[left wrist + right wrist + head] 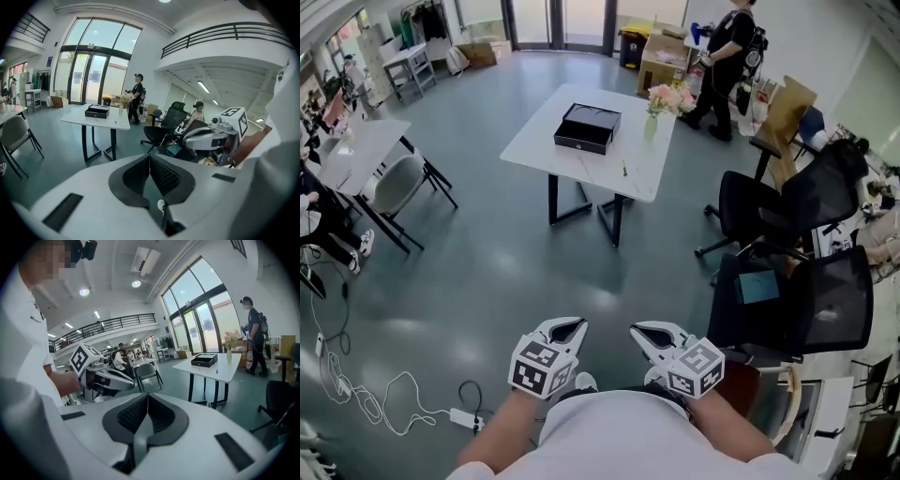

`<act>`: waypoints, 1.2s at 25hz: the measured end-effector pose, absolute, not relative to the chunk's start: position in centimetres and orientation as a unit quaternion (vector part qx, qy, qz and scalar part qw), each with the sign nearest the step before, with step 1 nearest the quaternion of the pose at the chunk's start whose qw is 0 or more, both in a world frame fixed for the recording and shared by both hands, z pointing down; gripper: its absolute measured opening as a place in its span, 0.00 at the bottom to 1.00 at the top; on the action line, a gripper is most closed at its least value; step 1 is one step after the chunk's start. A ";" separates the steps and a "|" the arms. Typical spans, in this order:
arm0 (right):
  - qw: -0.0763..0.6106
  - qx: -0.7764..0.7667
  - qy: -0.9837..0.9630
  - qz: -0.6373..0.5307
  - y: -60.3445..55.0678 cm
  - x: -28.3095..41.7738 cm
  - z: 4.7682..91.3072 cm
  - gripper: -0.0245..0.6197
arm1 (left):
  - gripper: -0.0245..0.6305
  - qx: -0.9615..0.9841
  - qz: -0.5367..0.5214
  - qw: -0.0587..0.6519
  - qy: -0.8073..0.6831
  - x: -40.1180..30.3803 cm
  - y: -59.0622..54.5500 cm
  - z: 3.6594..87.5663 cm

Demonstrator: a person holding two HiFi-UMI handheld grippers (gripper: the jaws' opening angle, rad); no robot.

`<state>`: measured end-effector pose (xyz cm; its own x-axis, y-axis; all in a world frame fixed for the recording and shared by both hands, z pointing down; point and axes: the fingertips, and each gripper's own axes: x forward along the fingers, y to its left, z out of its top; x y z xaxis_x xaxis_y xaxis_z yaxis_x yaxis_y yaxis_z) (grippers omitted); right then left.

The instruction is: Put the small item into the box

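Grey floor (487, 253) separates the person from the white surface (534, 141). Nearest, the left tool (569, 328) and right tool (645, 334) are held at the waist, each with jaws pressed together on nothing. Well apart from them, the small item (624, 169) lies near the surface's front edge, close to the black box (588, 127). An approach is judged necessary first, with one tool spread before descending squarely over the item. A vase (651, 124) stands beside the box. Glass doors (581, 19) are noted beyond.

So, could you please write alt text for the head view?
The white left gripper and right gripper, fingers shut and empty, are held near the person's body, far from a white table bearing an open black box and pink flowers.
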<state>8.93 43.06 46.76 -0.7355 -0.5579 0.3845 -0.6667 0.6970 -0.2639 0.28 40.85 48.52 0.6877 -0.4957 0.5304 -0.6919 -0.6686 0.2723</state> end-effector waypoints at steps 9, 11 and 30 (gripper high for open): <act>0.146 0.323 -0.913 0.203 42.4 4.4 47.2 0.06 | 0.06 0.879 0.217 0.256 -0.338 -4.6 40.4 50.5; 0.149 0.320 -0.913 0.206 41.7 4.0 47.4 0.06 | 0.06 0.877 0.213 0.260 -0.342 -5.1 39.6 50.6; 0.146 0.268 -0.923 0.234 23.7 2.2 48.4 0.06 | 0.06 0.866 0.215 0.252 -0.375 -4.7 24.0 48.5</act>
